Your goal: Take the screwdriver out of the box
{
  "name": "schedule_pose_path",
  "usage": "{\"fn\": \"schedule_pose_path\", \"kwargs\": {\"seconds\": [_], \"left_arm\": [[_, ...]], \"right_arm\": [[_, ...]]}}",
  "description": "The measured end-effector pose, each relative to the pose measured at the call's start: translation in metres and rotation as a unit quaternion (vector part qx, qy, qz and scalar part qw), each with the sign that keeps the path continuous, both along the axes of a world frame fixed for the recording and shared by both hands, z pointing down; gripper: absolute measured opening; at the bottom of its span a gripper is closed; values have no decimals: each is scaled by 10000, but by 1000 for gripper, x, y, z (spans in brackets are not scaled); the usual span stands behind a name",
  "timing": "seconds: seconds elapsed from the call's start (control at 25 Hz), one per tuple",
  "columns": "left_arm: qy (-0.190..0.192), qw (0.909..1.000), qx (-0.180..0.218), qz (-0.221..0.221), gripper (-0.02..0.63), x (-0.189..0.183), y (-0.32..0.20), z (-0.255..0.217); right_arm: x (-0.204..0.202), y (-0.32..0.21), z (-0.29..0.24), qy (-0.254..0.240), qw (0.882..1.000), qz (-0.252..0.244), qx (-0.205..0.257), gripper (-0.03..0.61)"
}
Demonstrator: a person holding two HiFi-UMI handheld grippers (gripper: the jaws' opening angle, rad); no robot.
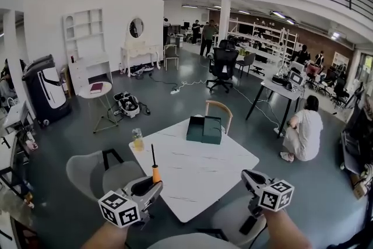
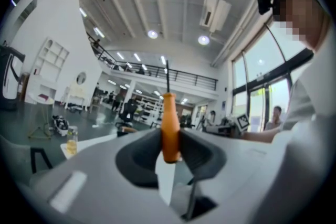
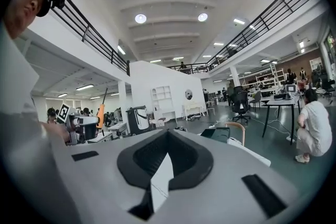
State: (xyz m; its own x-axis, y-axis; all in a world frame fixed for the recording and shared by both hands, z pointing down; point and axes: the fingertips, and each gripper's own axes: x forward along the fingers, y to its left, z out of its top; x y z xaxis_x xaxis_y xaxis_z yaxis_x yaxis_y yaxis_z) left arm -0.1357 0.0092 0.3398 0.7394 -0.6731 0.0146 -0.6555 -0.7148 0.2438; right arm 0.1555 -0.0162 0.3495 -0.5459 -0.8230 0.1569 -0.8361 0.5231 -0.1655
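Observation:
A screwdriver with an orange handle and a dark shaft stands upright in my left gripper, which is shut on the handle at the near left corner of the white table. In the left gripper view the handle sits pinched between the dark pads, shaft pointing up. The dark green box rests at the table's far edge, well away from both grippers. My right gripper hovers at the table's near right edge, shut with nothing in it. From the right gripper view the screwdriver shows at the left.
A glass jar of yellowish liquid stands on the table's left corner. A wooden-backed chair is behind the box, and grey chairs lie at the near left. A person crouches on the floor to the right.

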Motion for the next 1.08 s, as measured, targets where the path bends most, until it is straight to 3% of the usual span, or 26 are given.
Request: {"fn": "schedule_pose_path", "kwargs": {"seconds": [1.08], "left_arm": [[-31,10000,-35,-8,110,6,-5,4]], "right_arm": [[0,-9,3,165,9997,-167,33,5]]}}
